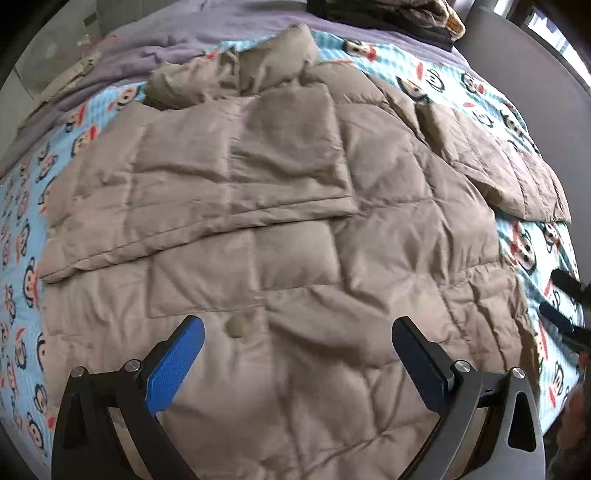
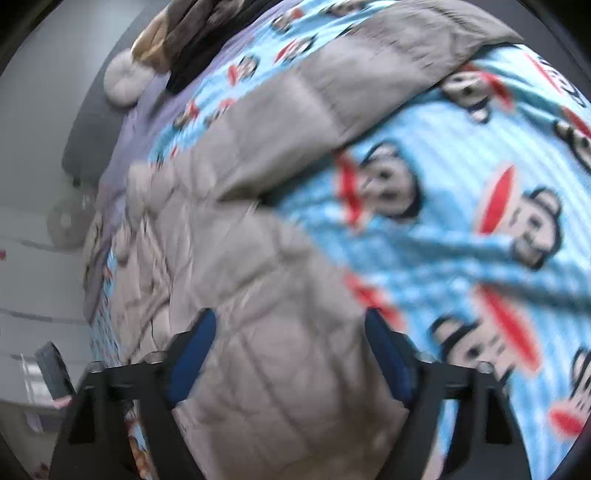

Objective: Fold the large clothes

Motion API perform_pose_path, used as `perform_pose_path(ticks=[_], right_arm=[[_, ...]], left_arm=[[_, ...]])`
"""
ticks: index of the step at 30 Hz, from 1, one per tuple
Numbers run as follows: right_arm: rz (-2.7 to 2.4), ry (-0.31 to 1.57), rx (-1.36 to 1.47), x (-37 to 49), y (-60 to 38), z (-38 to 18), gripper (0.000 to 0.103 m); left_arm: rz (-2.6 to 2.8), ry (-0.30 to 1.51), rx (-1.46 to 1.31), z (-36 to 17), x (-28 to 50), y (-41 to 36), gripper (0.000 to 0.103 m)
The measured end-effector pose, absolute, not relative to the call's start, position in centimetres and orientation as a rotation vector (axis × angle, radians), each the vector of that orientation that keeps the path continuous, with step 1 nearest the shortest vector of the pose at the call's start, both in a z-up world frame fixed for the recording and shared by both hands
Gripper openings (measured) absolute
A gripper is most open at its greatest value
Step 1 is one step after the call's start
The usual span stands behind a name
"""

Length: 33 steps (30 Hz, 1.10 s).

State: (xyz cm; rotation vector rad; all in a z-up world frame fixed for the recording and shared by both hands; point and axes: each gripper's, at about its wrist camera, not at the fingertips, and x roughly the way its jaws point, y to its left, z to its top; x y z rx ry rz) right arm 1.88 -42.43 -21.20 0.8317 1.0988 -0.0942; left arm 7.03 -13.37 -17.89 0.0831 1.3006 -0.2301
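A beige quilted coat (image 1: pixel 295 221) lies spread flat on a bed, on a light blue blanket (image 1: pixel 22 229) printed with cartoon monkey faces. One sleeve (image 1: pixel 229 177) is folded across the coat's body; the other sleeve (image 1: pixel 517 177) stretches out toward the right over the blanket. The collar end (image 1: pixel 236 70) is bunched at the far side. A single round button (image 1: pixel 236 326) shows on the near part of the coat.

The left gripper (image 1: pixel 297 341) hangs over the near part of the coat, its two blue-padded jaws spread wide with nothing between them. The right gripper (image 2: pixel 290 338) is above the coat's edge (image 2: pixel 258 295), where coat meets blanket; its jaws also stand wide and grip nothing, though that view is blurred.

Under the blanket lies a lilac sheet (image 1: pixel 229 26). At the far end of the bed sits a dark heap of clothes (image 1: pixel 388 14), and beside it in the right wrist view a round pale cushion (image 2: pixel 123 83). A grey headboard or wall panel (image 1: pixel 517 74) curves along the bed's far right side. No containers can be seen.
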Motion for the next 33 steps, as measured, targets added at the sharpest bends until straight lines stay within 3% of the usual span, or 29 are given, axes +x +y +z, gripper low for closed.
perform_pose_path(ticks=[2, 5, 20, 33], right_arm=[[-0.113, 1.070, 0.864, 1.9, -44.8, -21.1, 0.087], [-0.115, 1.007, 0.922, 1.8, -47.9, -20.9, 0.103], [-0.188, 0.836, 1.199, 6.7, -62.4, -23.0, 0.103], [-0.193, 0.648, 1.540, 9.3, -67.6, -27.1, 0.102]], left_arm=[[-0.227, 1.300, 0.099, -17.9, 7.0, -14.4, 0.102], [-0.213, 1.299, 0.104, -17.9, 7.1, -15.3, 0.102], [-0.204, 1.296, 0.083, -17.8, 9.2, -18.7, 0.102], [-0.159, 1.305, 0.052, -18.4, 11.3, -18.4, 0.102]])
